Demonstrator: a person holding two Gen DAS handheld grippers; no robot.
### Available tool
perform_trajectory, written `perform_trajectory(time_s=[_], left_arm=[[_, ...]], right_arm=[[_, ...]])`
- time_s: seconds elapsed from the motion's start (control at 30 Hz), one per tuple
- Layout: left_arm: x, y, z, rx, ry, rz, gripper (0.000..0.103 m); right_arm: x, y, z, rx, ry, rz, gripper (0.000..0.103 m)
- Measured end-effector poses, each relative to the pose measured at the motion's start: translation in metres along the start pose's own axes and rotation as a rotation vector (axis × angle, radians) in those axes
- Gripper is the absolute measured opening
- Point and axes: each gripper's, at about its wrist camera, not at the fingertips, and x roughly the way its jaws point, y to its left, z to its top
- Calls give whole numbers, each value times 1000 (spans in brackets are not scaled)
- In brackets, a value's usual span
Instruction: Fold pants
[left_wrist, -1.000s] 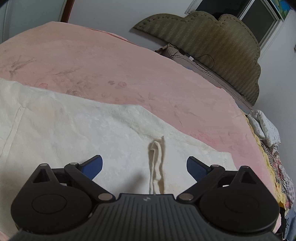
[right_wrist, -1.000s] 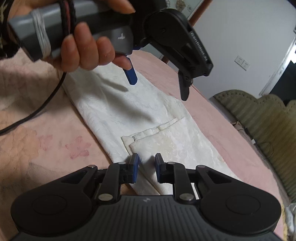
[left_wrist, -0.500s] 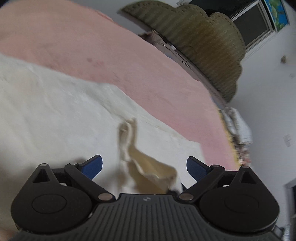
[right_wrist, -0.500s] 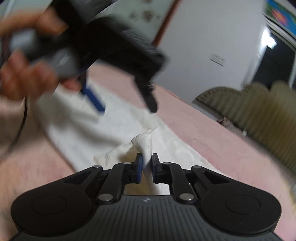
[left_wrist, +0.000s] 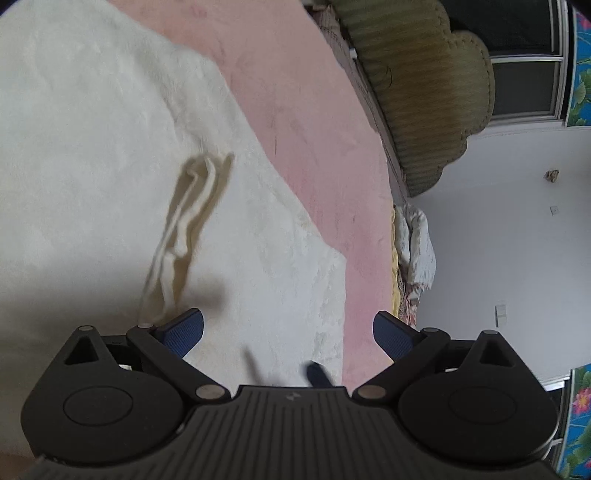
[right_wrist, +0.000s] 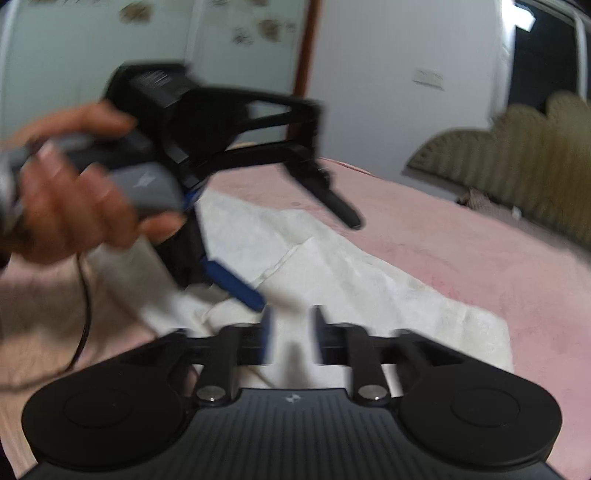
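A bed (left_wrist: 303, 122) under a pink cover fills most of both views, its olive scalloped headboard (left_wrist: 424, 92) at the upper right of the left wrist view and at the right edge of the right wrist view. The pants (left_wrist: 92, 155), cream-white and textured, lie spread flat on the pink cover, occupying the left and centre of the left wrist view and running from centre left to lower right in the right wrist view, where a straight seam crosses the cloth. A narrow raised fold of cloth (left_wrist: 188, 221) stands up from the pants at centre left of the left wrist view, just above the left blue pad. The left claw (left_wrist: 288, 332) stands wide open over the pants, with nothing between its pads; in the right wrist view it appears blurred at upper left, held by the person's left hand (right_wrist: 74, 206). The right claw (right_wrist: 291, 336) is partly open, its jaws having just been opening, and only flat cloth lies beneath the gap, not pinched. A dark cable (right_wrist: 83, 317) hangs at lower left of the right wrist view
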Motion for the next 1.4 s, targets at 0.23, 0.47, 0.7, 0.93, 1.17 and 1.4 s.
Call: perform_trajectory(time_s=[0.23,0.47,0.7,0.93,1.17,1.4], left_arm=[[-25,4,-1,21,-42,20,100],[-34,1,-3,51,-52,22,100],[-30,-1,-6,58,-32,19,100],[3,4,2,-10,56,-14,103],[35,25,15,-174,29,-62,49],[30,12,8,-45,1,-57,12]], right_arm=[[7,37,-2,-172,10,0,60],[28,43,-6,-311,100,-65,50],[37,34,-4,-283,61,-81,6],[15,-9,7,-34,-30,-50,6],[3,-31,6,79,-46,-9,6],[13,-7,-2,-50,18,-36,50]])
